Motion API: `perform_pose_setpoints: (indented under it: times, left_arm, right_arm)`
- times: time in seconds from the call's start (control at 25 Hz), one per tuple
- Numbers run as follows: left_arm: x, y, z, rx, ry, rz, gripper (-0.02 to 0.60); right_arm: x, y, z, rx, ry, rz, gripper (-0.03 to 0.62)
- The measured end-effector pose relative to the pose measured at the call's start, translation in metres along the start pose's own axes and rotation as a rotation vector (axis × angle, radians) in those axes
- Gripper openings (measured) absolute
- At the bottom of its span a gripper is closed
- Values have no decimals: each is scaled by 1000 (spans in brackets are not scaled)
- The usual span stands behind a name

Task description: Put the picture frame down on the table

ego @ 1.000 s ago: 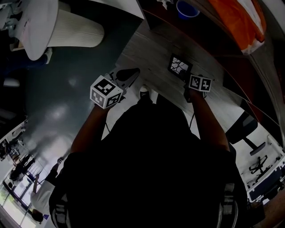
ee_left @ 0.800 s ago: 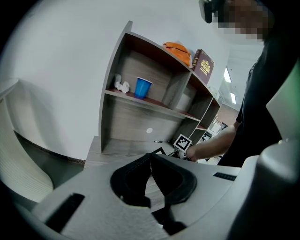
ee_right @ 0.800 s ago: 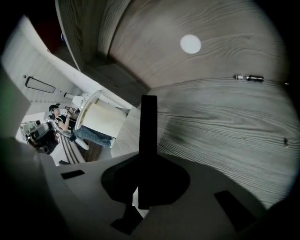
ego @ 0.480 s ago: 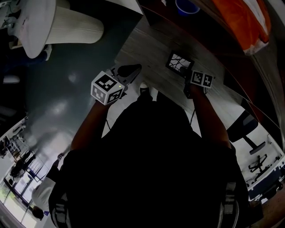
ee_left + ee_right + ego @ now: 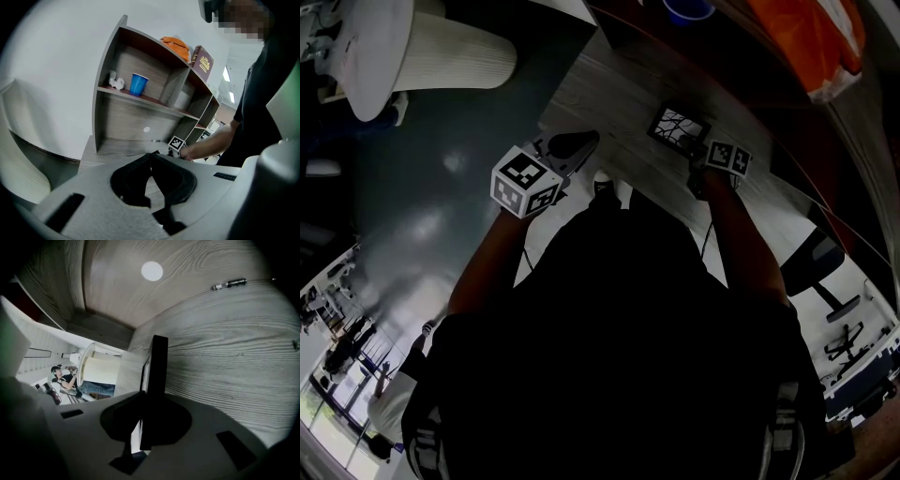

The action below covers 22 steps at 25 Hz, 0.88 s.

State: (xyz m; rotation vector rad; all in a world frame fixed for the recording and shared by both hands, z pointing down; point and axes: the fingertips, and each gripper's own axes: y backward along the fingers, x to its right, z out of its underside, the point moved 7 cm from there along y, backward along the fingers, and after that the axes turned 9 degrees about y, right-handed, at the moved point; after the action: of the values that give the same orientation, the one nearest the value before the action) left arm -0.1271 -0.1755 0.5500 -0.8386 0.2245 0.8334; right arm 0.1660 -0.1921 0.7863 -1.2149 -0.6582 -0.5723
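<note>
Right gripper (image 5: 150, 397) jaws have just been easing open, picture frame (image 5: 159, 362) lightly pinched between; I'd settle it flat on the table (image 5: 225, 357) first. Left gripper (image 5: 151, 155) closed, empty.

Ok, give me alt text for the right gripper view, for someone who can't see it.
A black picture frame stands edge-on between the jaws of the right gripper, which have just been opening, over a grey wood-grain table. Whether the frame's lower edge touches the table cannot be seen. A small pen-like object lies farther off on the table.
</note>
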Motion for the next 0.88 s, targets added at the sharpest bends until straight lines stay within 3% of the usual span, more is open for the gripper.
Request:
perform_pose_setpoints:
  times: [0.6,0.88]
  left_arm:
    - [11,-7,-1,-9,-18,12,17]
    - [13,-6,1,-12,-14,14,17]
  right_arm:
    - [14,-5,14,-8,-76,-50,67]
    - [19,-5,18,-56,-21,28,117]
